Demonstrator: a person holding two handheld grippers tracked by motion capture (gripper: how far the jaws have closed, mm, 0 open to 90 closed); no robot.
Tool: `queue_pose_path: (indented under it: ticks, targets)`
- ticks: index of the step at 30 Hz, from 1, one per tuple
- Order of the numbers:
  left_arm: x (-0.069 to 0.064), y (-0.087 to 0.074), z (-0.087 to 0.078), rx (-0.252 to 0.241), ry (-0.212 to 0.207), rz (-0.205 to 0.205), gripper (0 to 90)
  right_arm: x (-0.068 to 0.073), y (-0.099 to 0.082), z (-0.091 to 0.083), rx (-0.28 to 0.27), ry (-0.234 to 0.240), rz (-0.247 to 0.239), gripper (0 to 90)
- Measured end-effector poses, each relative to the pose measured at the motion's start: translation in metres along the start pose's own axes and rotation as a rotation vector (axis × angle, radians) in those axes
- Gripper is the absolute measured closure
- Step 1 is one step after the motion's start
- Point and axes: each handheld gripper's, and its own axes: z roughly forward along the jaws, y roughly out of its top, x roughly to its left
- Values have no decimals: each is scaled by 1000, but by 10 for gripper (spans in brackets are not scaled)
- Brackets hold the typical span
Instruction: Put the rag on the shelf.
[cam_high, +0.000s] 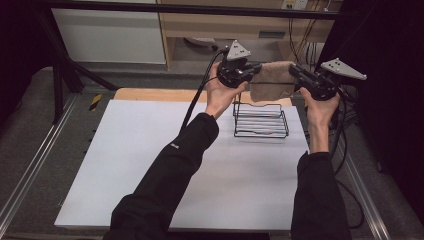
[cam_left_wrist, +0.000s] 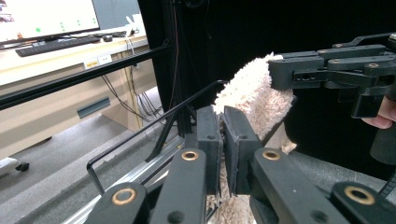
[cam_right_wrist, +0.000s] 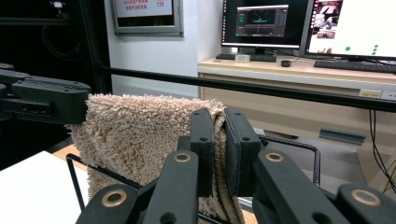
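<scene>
Left gripper (cam_high: 256, 68) and right gripper (cam_high: 294, 71) pinch towel (cam_high: 272, 80); seemingly above rack (cam_high: 260, 120)

Dim edges, bright tabletop, soft focus

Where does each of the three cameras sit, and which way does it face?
High view: above the person's side, looking forward and down on the white table; both forearms, the left tool and right tool show.
Left gripper view: on the left tool, looking across at the right tool.
Right gripper view: on the right tool, facing the desk with monitors.
All three share the beige towel and wire rack.
</scene>
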Motion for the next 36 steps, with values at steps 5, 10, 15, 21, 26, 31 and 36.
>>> queue_pose_path:
  ticks: [5,10,15,21,26,31,36]
  targets:
    - [-4,-3,-3,0,-17,-3,857,1,-1,-4,-9,7,-2,823]
    - [-9,-6,-4,35,-20,0,850,2,-3,-10,7,13,-5,816]
    - [-13,-7,-5,69,-36,4,847,4,-7,-19,26,23,-6,812]
    - [-18,-10,-5,115,-50,4,840,6,-13,-28,54,36,-5,811]
    - [-20,-14,-3,139,-54,-5,836,7,-20,-31,71,40,2,814]
    - [-22,-22,-1,157,-60,-14,827,8,-28,-32,77,50,4,818]
    - [-22,-19,-7,150,-72,-35,800,8,-31,-33,79,50,-12,822]
